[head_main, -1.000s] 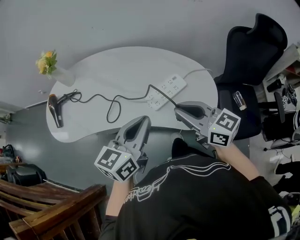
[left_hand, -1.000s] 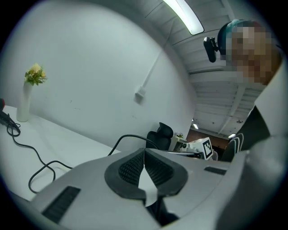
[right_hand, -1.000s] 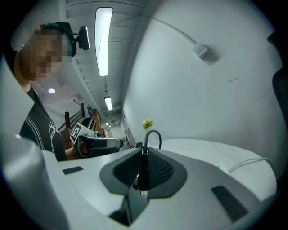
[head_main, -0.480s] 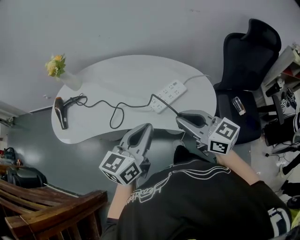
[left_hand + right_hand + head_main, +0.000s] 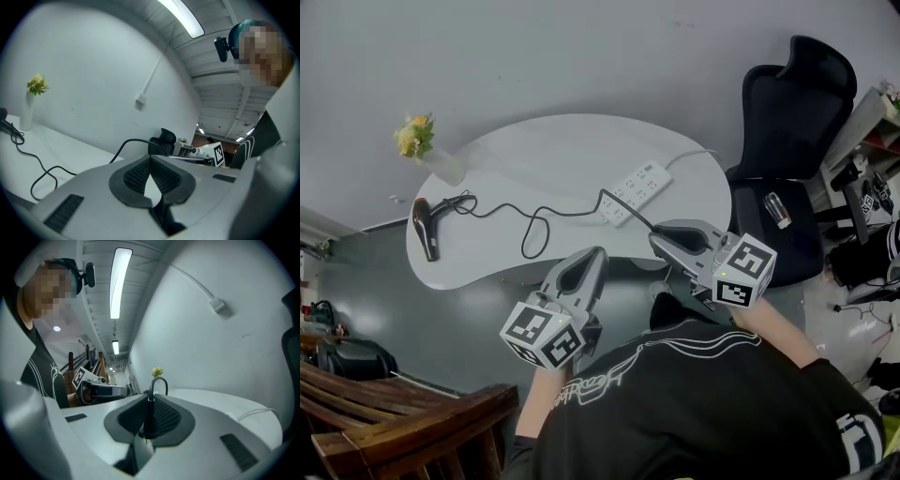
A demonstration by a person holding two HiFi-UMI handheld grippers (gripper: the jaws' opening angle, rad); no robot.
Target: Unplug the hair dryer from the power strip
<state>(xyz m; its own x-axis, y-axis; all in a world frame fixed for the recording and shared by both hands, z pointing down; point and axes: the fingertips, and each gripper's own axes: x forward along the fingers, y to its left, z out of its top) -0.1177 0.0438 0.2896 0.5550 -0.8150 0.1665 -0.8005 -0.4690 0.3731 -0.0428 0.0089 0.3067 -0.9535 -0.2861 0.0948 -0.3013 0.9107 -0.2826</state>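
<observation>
Pinching the black plug [image 5: 149,420] of the hair dryer [image 5: 425,228], the right hand-held gripper [image 5: 657,234] is held at 5 o'clock from the power strip [image 5: 636,187], with the plug clear of the strip. The hair dryer is laid at the 9 o'clock edge of the white surface [image 5: 544,141], and its cord [image 5: 530,234] is trailed across. The left hand-held gripper [image 5: 595,254] is seen pressed together, with nothing between its jaws.
</observation>
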